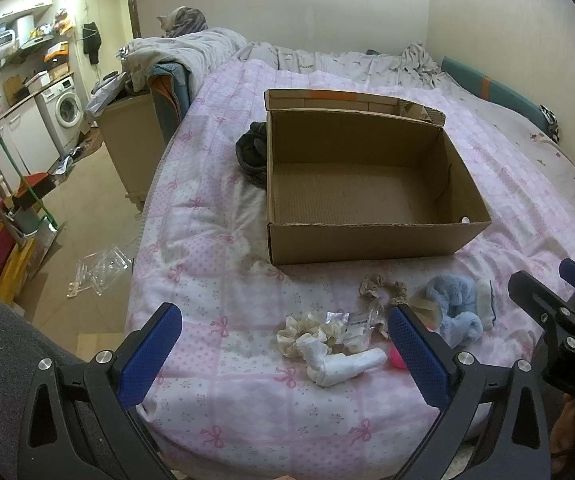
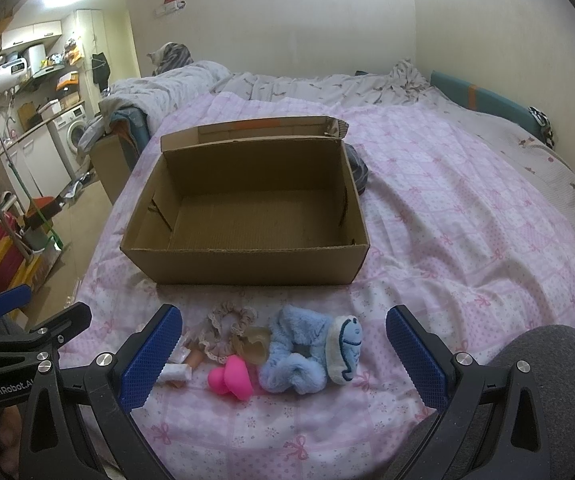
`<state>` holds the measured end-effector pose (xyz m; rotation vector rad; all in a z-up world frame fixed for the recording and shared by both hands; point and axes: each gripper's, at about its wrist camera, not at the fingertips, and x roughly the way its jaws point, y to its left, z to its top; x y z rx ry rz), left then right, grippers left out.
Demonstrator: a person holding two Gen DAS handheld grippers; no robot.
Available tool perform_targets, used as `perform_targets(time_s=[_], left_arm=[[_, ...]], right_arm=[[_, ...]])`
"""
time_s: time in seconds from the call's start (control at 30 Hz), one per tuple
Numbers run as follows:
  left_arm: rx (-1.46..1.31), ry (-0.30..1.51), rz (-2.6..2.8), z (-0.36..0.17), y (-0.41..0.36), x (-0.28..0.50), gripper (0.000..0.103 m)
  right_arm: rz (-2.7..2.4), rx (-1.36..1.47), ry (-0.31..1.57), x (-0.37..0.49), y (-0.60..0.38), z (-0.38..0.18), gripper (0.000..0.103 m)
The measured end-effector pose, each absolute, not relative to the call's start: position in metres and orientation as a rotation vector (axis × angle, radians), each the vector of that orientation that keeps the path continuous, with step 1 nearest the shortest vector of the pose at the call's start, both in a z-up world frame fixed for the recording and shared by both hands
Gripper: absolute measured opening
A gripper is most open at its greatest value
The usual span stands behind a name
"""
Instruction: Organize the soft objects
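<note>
Both tools are hanging low over the near edge of the bed with their blue-padded fingers spread wide and nothing between them. The left gripper is framing a small pile in the lower middle of its view: a cream scrunchie with a rolled white cloth lying just in front of it, and a crinkled clear packet touching both. A beige scrunchie is sitting a little farther up, and a fluffy blue scrunchie is lying just past the right finger. The right gripper is looking straight at that same blue scrunchie, which is lying between its fingers with a white-and-blue patch touching its right side, a pink toy close on its left, and the beige scrunchie above the toy. The cardboard box is standing open in the middle of the frame, beyond the whole pile, its flap tipped back. The pink bedspread is stretching out bare to the right of the box, while on the left the bed edge is dropping to the floor close beside the box wall. A dark bundle is pressing against the box's far side.
</note>
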<state>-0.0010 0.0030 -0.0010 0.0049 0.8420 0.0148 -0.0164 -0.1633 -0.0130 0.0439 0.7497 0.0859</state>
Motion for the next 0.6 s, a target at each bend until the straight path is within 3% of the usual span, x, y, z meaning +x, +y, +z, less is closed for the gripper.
perform_targets(time_s=[0.6], left_arm=[[0.008, 0.844, 0.017, -0.0020, 0.0021, -0.0014, 0.103]], right_arm=[[0.086, 0.043, 0.751, -0.0162, -0.1634, -0.0131, 0.103]])
